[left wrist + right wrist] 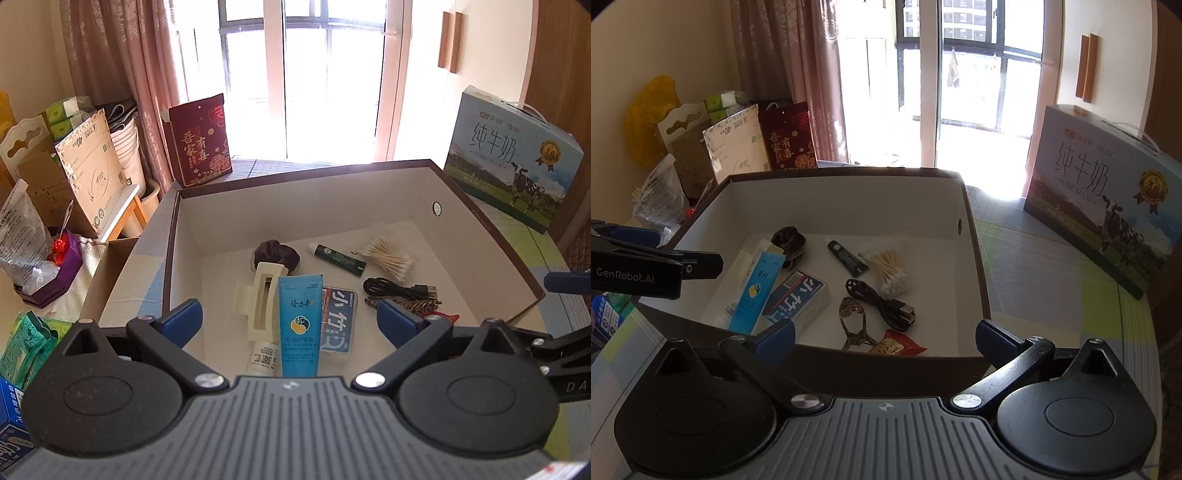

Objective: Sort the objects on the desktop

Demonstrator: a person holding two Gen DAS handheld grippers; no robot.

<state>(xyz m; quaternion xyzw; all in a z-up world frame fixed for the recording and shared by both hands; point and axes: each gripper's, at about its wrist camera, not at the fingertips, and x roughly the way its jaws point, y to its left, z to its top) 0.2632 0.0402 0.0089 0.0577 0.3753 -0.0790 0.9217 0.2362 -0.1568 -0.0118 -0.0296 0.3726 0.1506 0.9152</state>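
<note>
Box [173,236] dead ahead of you, white inside with a dark rim, and everything you are sorting sits on its floor. Your left claw [290,319] hangs over the near wall with its blue pads spread wide and nothing between them, pointing steeply down at the pile. Right below it lies the blue hand cream tube [300,325], cap end toward you, tucked between the cream hair clip [258,306] and the blue floss pick case [337,319]. Those three lie side by side and touching, which reads as things dropped in one after another along the left side.

Your right claw [884,338] also stands spread and empty, held just outside the near wall, so both hands are free for a fresh pick. From there you see the right half of the box: the green lip balm stick [848,258] lying at a slant, the cotton swabs [888,267] in their clear bag beside it, the black USB cable [882,302] coiled loosely, the patterned hair clip [853,325] and the red candy wrapper [899,345] close to the near wall. The dark scrunchie [788,240] sits toward the back.

Judging by this, the box is your collection bin and the sort is well along. The milk carton [1104,199] stands apart on the checked counter [1034,295] on your right, untouched.
</note>
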